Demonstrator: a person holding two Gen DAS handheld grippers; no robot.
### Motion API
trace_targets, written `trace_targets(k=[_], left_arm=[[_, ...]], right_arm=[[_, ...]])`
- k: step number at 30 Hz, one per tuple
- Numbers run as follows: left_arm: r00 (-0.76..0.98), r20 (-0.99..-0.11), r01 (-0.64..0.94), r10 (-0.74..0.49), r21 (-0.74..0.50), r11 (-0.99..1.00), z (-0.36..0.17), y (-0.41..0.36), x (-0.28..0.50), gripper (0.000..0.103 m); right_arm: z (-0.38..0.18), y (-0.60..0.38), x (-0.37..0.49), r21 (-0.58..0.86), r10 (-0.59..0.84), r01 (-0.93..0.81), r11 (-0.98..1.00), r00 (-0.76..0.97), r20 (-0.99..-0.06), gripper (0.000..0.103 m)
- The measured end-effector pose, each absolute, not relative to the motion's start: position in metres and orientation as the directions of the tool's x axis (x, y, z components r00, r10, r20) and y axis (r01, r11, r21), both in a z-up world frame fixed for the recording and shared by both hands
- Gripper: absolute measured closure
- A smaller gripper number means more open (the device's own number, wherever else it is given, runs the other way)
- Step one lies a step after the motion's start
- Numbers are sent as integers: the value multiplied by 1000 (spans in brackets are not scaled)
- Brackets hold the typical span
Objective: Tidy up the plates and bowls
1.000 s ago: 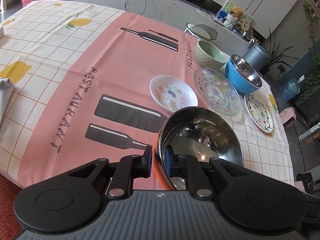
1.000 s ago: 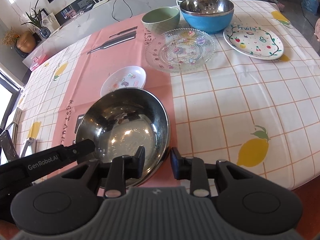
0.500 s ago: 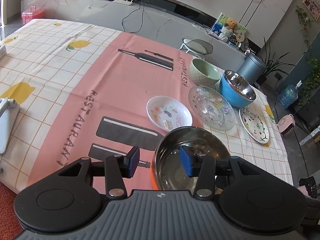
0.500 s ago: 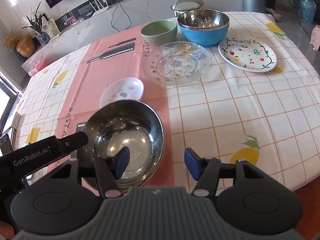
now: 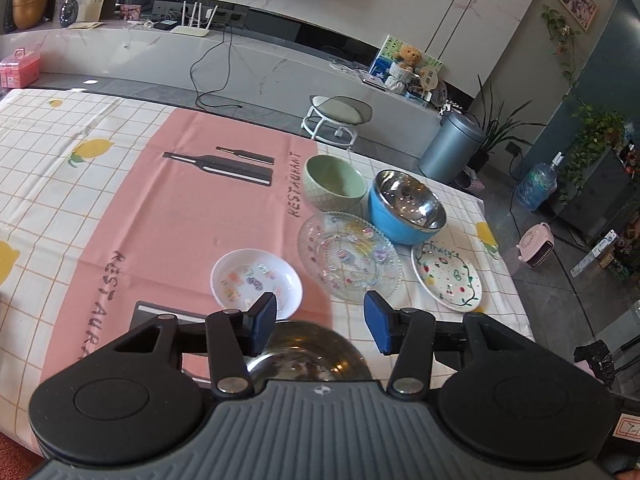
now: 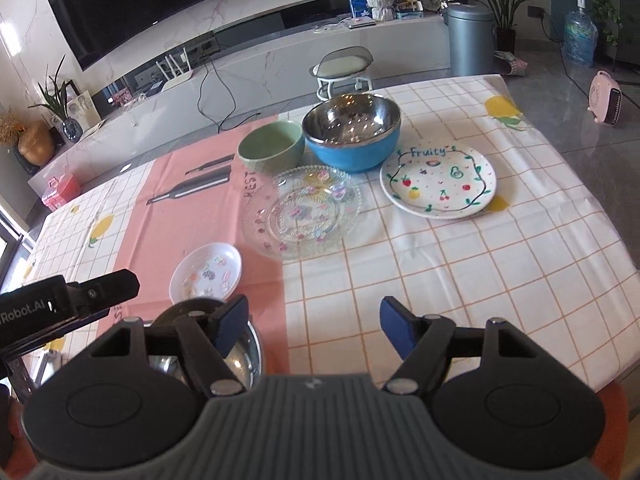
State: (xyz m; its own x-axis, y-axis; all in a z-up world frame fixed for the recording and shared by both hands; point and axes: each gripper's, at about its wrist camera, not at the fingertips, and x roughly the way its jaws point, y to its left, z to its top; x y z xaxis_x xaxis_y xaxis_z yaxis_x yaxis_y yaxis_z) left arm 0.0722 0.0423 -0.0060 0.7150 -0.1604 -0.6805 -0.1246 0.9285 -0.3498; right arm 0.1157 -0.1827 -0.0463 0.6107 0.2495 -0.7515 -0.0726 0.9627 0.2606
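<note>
A steel bowl point(image 5: 308, 354) rests on the pink cloth at the table's near edge, mostly hidden under my left gripper point(image 5: 320, 320). That gripper's jaws are opening above the bowl, with nothing between them. My right gripper point(image 6: 314, 322) hangs beside the bowl point(image 6: 242, 354), its jaws also opening and empty. Further in lie a small white dish point(image 5: 256, 280), a clear glass plate point(image 5: 348, 256) and a white "Fruity" plate point(image 6: 438, 178). Behind them stand a green bowl point(image 6: 272, 150) and a blue bowl with a steel lining point(image 6: 352, 132).
The table's right edge point(image 6: 600, 216) and near edge are close to the dishes. A finger of my left gripper point(image 6: 108, 286) shows at the left in the right wrist view. A stool point(image 5: 338, 114) and a grey bin point(image 5: 452, 148) stand on the floor beyond the table.
Both grippers let go of the steel bowl's rim, opened wide, and rose back from it. The bowl stays at the near edge and has slid low in both views.
</note>
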Motion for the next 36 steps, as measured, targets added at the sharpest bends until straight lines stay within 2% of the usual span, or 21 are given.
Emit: trace_targets(k=[9,12,29,36], left_arm=[[710,-669,-38,-222,-351,936,13,6,110,45],[702,-671,-18,-239,-351,936,13,-3,122,45],[649,-718,-81,-250,-392,916,-4,-8,204,46],[645,-719,-118,-258,-428,896,-16,-5,249,46]], right_arm=[[-37,-214,136,243,193,-16,970,655,-730,20],[-36,-223,142,237,184,-11,971,666,-723,20],[-34,-252,226,186,139,-9,982,701,-699,20],[-53,-246,276,170,127,-6,985,690,-713,25]])
